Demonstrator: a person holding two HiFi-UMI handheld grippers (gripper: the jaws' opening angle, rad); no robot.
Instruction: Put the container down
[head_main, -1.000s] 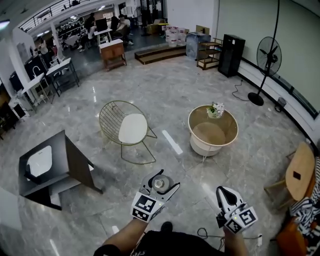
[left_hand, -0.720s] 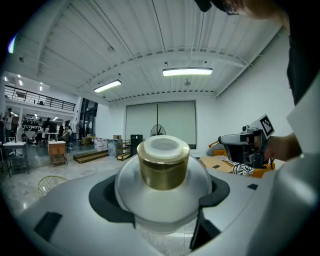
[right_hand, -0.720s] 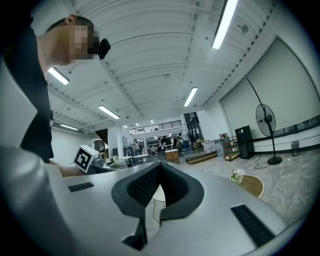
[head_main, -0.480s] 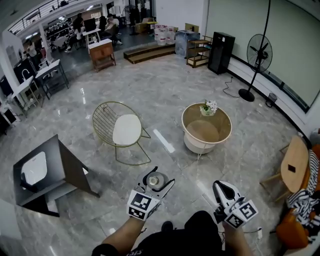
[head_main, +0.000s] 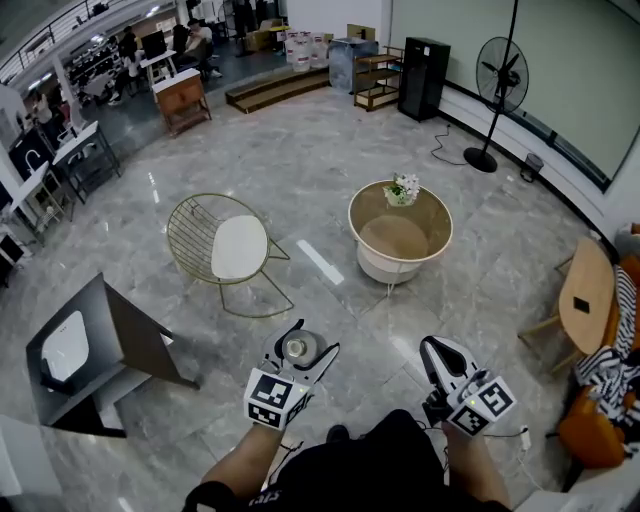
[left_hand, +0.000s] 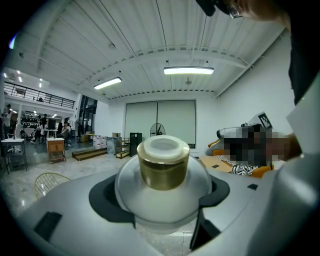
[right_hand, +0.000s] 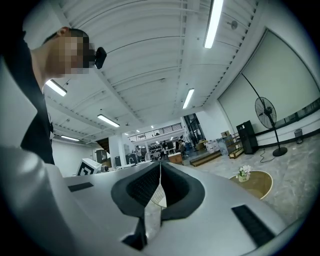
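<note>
Over the grey marble floor (head_main: 330, 150), near six o'clock in the head view, the person holds both grippers out above their own dark-clothed knees. The left gripper (head_main: 304, 343) has its jaws pressed against the sides of the container (head_main: 296, 349). This is a small round-bodied jar of clear material with a gold collar and a white cap, and the left gripper view shows it upright between the dark pads (left_hand: 162, 165). It is held in the air and rests on nothing. At three o'clock from it, well apart, the right gripper (head_main: 438, 350) has its jaws brought together; the right gripper view shows them meeting at the tips (right_hand: 159, 167) with nothing between them. A round wooden table (head_main: 432, 215) stands at about one o'clock from the grippers, with a small pot of white flowers (head_main: 404, 188) near its far rim. A gold wire chair (head_main: 190, 225) with a white seat pad stands at eleven o'clock. A dark angular stand (head_main: 120, 330) lies at nine o'clock, and a standing fan (head_main: 499, 72) is far off at one o'clock.
</note>
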